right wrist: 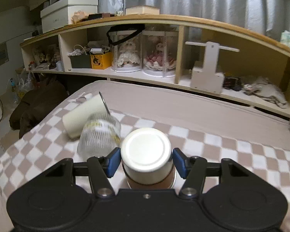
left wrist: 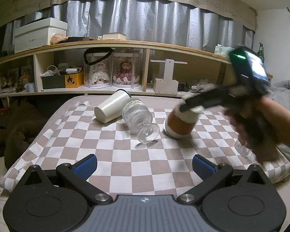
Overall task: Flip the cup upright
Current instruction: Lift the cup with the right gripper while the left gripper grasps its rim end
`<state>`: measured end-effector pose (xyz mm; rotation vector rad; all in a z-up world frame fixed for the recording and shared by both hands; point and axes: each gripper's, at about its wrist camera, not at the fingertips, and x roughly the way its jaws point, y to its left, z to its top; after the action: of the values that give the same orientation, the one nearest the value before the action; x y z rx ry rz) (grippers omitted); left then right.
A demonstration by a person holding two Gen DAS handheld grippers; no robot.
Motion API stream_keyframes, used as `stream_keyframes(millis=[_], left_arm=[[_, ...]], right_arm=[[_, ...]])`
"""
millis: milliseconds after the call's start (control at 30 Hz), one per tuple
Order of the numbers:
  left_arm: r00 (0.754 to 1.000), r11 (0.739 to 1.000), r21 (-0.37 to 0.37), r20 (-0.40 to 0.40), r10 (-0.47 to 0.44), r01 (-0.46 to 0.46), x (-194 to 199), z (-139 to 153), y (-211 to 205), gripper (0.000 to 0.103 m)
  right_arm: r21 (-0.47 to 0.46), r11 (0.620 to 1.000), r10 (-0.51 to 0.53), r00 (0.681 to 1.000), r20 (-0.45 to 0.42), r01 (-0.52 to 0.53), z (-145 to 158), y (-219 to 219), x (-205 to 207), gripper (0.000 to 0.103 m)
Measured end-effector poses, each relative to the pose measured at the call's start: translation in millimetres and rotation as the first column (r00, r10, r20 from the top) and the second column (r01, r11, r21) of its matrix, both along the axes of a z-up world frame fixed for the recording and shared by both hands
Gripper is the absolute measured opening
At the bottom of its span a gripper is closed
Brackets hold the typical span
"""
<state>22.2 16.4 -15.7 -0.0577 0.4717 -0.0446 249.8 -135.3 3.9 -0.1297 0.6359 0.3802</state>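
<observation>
A white paper cup with a brown sleeve [left wrist: 180, 122] stands upside down on the checkered cloth, tilted a little. My right gripper [right wrist: 146, 161] is around it, blue pads [right wrist: 113, 161] on both sides of its upper part [right wrist: 147, 150], jaws closed against it. It shows blurred in the left wrist view [left wrist: 191, 106]. My left gripper [left wrist: 144, 167] is open and empty, low over the near part of the cloth. A ribbed glass goblet [left wrist: 138, 117] and a cream cup [left wrist: 112, 107] lie on their sides, touching each other.
A clear glass [left wrist: 243, 148] stands at the cloth's right edge, partly behind the hand. The checkered cloth [left wrist: 98, 154] covers a bed. A wooden shelf [left wrist: 106, 44] with doll cases and boxes runs behind it. Dark bags lie on the floor to the left.
</observation>
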Motion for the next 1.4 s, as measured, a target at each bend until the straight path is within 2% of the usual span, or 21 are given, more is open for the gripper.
stream_keyframes(millis=[133,233,367,467,567,667,767,900,1000,1167,1300,1400], left_arm=[[1.000,1.000,-0.007,0.000,-0.003,0.003,-1.0,1.9,-1.1,0.103],[1.000,1.000,-0.012,0.007,-0.008,0.009,-1.3,5.6,-3.0,0.103],[1.000,0.999,-0.045,0.009,-0.029,0.029,3.5,13.5,-5.3,0.103],[0.998,0.992,-0.107,-0.012,-0.065,0.063,13.2,21.4,-6.7,0.103],[0.990,0.971,-0.213,-0.070,-0.126,0.108,30.9,25.1,-8.0,0.102],[0.970,0.934,-0.334,-0.155,-0.189,0.129,59.4,24.2,-11.3,0.100],[0.942,0.897,-0.423,-0.234,-0.241,0.125,93.6,19.0,-20.0,0.099],[0.902,0.879,-0.460,-0.315,-0.294,0.126,136.5,7.0,-40.1,0.099],[0.863,0.865,-0.488,-0.380,-0.333,0.119,165.2,-5.5,-55.6,0.099],[0.821,0.871,-0.482,-0.455,-0.345,0.099,198.7,-22.4,-78.4,0.099],[0.800,0.884,-0.463,-0.507,-0.321,0.061,216.8,-35.1,-89.5,0.099],[0.796,0.891,-0.452,-0.523,-0.304,0.043,224.2,-39.9,-93.6,0.096]], right_arm=[[0.016,0.999,-0.033,0.999,0.007,0.033,-2.4,-26.5,-41.7,0.059],[-0.005,0.998,-0.062,0.998,0.003,0.062,-8.5,-39.4,-70.5,0.059],[0.003,0.995,-0.101,0.994,-0.048,0.102,-16.0,-52.0,-96.5,0.059],[-0.001,0.992,-0.126,0.988,-0.094,0.126,-24.7,-57.4,-114.4,0.059],[-0.003,0.990,-0.143,0.978,-0.151,0.144,-37.0,-62.3,-124.6,0.059],[0.007,0.986,-0.160,0.963,-0.219,0.166,-51.2,-67.2,-124.7,0.059],[0.024,0.984,-0.165,0.962,-0.217,0.175,-50.7,-69.0,-126.3,0.059],[0.046,0.982,-0.168,0.961,-0.221,0.183,-51.1,-73.5,-129.0,0.059],[0.062,0.980,-0.174,0.962,-0.208,0.191,-46.7,-79.7,-130.9,0.074],[0.093,0.974,-0.186,0.967,-0.177,0.204,-40.2,-93.9,-142.9,0.076],[0.129,0.965,-0.204,0.962,-0.180,0.229,-38.3,-106.1,-150.7,0.076],[0.138,0.961,-0.217,0.965,-0.149,0.238,-34.8,-110.0,-156.9,0.076]])
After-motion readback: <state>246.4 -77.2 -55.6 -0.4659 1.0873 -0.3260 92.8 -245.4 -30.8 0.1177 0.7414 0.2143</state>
